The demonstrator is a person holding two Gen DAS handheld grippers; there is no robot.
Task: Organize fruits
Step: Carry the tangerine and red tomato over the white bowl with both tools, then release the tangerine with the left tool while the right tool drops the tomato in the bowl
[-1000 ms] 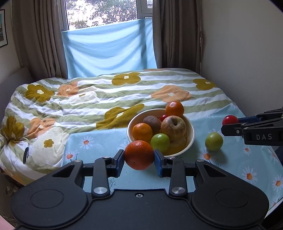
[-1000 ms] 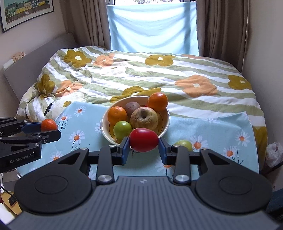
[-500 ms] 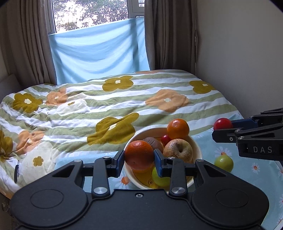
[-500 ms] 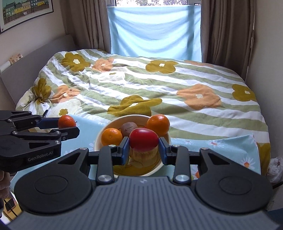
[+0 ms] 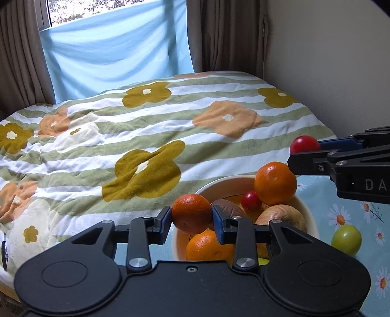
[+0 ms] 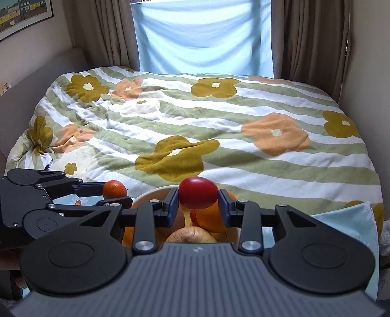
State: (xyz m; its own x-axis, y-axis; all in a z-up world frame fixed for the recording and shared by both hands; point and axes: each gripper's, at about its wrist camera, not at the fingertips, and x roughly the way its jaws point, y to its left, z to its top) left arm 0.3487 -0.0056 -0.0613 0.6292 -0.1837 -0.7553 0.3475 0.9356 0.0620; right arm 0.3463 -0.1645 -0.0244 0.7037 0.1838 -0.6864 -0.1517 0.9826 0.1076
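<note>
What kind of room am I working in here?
Most likely a bedroom: a bed under a flowered striped duvet fills the view, brown curtains frame a window behind it, and a framed picture hangs on the wall. The fruit bowl sits at the bed's near edge.

- White letters "DA" on the black body of the right gripper, at the right edge of the left wrist view; the word runs out of frame there.
- Faint stamp on the peel of the near orange in the bowl; too blurred to read.
</note>
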